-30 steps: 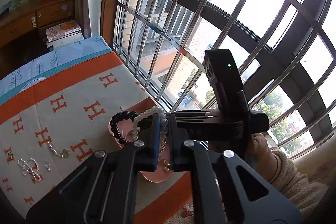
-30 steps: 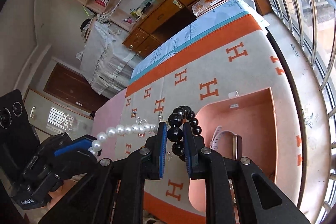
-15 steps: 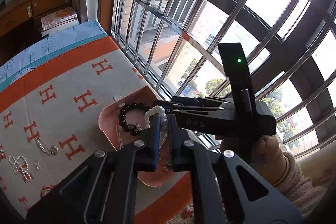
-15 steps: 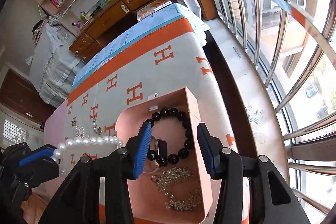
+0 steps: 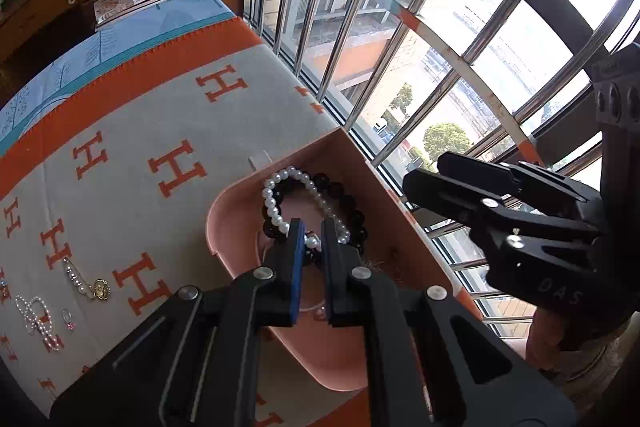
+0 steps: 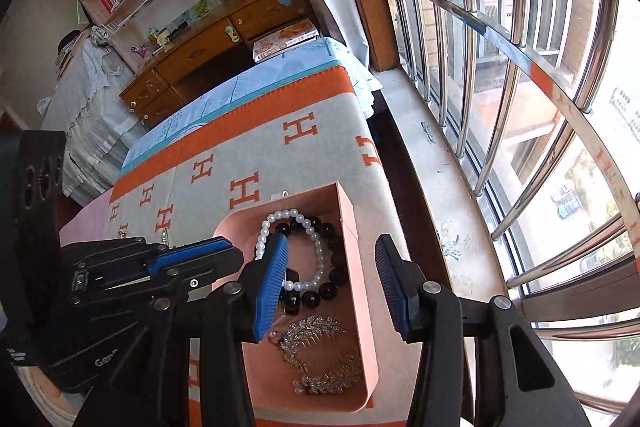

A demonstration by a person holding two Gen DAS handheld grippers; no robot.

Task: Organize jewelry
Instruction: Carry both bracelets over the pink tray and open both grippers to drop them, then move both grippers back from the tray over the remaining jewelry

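Observation:
A pink tray [image 5: 224, 211] [image 6: 358, 311] sits at the window edge of the H-patterned cloth. In it lie a black bead bracelet [image 5: 352, 205] [image 6: 332, 289] and a white pearl bracelet [image 5: 276, 203] [image 6: 318, 251] on top of it. My left gripper [image 5: 311, 235] [image 6: 224, 253] is low over the tray, jaws slightly apart, the pearl strand between its tips. My right gripper [image 6: 332, 267] [image 5: 424, 175] is wide open and empty above the tray's window side. Gold leaf hair combs [image 6: 320, 355] lie at the tray's near end.
Loose jewelry lies on the cloth [image 5: 132, 131] left of the tray: a beaded pin with a gold charm [image 5: 86, 281], a small pearl piece [image 5: 36, 317] and a ring [image 5: 68, 319]. Window bars [image 6: 500, 67] run close behind the tray. A wooden dresser [image 6: 208, 43] stands beyond the table.
The black bracelet dropped into the tray as my right gripper opened wide. My left gripper lowered the pearl bracelet onto it and its jaws have parted slightly.

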